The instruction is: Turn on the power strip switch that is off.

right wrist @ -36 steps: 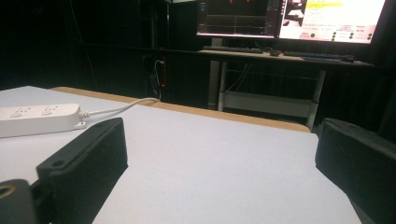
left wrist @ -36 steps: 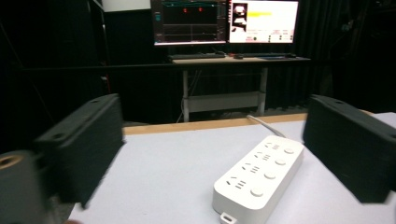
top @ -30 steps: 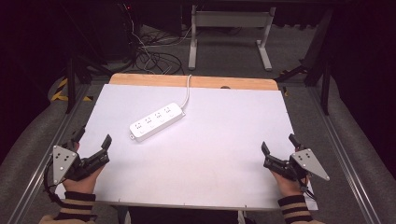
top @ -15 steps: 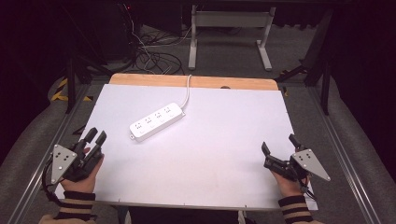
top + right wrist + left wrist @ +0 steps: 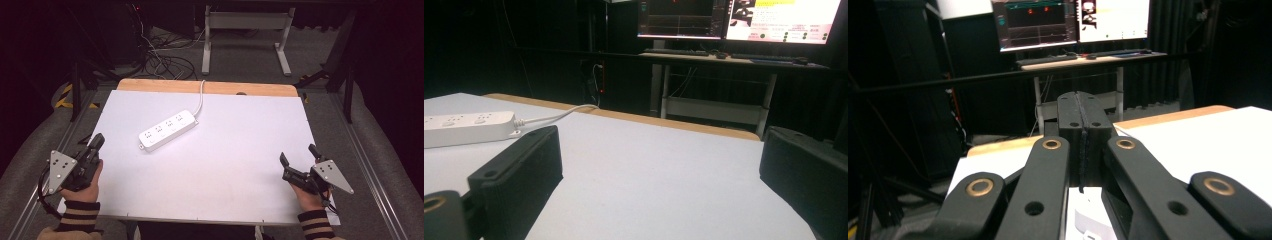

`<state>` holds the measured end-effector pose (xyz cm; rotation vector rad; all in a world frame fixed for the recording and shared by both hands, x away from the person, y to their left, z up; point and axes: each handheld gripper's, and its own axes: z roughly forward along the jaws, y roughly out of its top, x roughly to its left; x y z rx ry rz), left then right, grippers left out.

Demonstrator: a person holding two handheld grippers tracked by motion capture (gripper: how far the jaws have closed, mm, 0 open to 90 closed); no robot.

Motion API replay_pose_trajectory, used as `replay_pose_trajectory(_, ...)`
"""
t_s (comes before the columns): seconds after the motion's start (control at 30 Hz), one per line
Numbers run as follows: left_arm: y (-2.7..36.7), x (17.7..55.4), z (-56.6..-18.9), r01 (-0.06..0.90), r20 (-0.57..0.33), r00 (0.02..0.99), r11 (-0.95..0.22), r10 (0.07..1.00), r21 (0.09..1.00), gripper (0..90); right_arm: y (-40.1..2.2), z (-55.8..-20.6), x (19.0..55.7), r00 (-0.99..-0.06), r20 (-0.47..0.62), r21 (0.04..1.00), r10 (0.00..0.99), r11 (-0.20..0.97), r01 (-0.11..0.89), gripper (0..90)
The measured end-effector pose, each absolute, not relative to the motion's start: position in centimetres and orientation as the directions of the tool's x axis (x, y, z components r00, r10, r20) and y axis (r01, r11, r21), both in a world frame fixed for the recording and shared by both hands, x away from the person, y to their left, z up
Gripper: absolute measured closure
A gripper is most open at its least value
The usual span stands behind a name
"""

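Power strip (image 5: 167, 130) mid-frame looks light, rigid, slick plastic, so grab across its narrow body; left gripper (image 5: 96, 142) just closed empty, right gripper (image 5: 298, 158) open.

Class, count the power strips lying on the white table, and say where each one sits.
1. The white power strip lies at a slant left of the middle of the table, toward its far edge, with its cord running off over that edge. Nothing there could hide another.

In the left gripper view my own closed jaws hide most of the power strip (image 5: 1087, 222), leaving a white sliver at the bottom edge. In the right gripper view its left end (image 5: 454, 127) is cut off, and the monitor's (image 5: 781, 17) text is unreadable.
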<state>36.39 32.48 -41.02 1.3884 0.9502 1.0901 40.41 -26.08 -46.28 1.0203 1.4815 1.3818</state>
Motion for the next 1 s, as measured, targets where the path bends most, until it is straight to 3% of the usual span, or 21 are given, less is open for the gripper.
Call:
replay_pose_trajectory(0.43,30.6,39.8,-36.1,0.008,0.204,0.348,-0.221,0.915,0.975,90.0,-26.1,-46.3,40.5,-0.317,-0.045,0.998,0.947,0.057,0.028,4.6)
replay_pose_trajectory(0.7,24.7,44.1,-31.4,0.046,0.299,0.478,-0.364,0.826,0.93,90.0,-26.1,-46.2,40.5,-0.322,-0.044,0.998,0.946,0.056,0.029,4.8)
replay_pose_trajectory(1.0,19.4,49.5,-32.0,0.164,0.306,0.573,-0.472,0.76,0.866,90.0,-26.1,-46.1,40.4,-0.329,-0.045,0.998,0.943,0.056,0.023,4.9)
